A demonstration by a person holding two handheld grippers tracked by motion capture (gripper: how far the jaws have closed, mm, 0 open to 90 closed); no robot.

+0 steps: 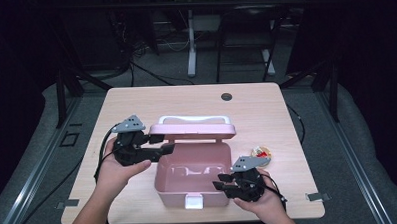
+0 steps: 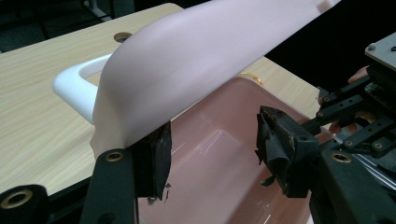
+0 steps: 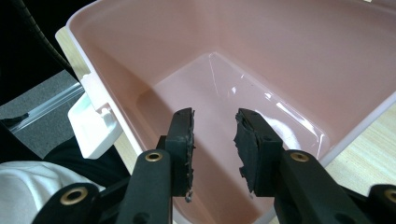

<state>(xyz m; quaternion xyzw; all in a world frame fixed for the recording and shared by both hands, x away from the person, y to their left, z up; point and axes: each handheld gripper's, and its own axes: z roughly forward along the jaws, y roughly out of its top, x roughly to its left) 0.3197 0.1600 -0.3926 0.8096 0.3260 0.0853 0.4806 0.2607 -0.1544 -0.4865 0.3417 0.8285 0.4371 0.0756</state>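
Clearly the work in hand is the pink box (image 1: 191,177), which stands near the front edge of the table (image 1: 266,97), between the two hands. Its lid (image 1: 192,129) is raised and leans back on the hinge, with the white handle (image 1: 194,119) on its far side. The white latch (image 1: 193,202) hangs on the front wall.

Inside, the box holds nothing that I can see: the right gripper view shows only a bare, shiny pink bottom. To the right of the box, on the table, lies a small round dish (image 1: 262,154) with something red and yellow in it; I cannot tell what it is.

The left gripper (image 1: 160,144) is at the left end of the lid. Its jaws stand wide apart, one pad (image 2: 156,158) just below the lid's edge, and they do not press on it, so the lid is not held. The right gripper (image 1: 221,185) is at the box's right front corner, pointing into it, jaws apart with nothing between them.

What could go wrong, I think: the lid is free now, and if it is not past its balance point it may fall shut, perhaps on the right gripper. A push from the left gripper could also slide the light box on the table.
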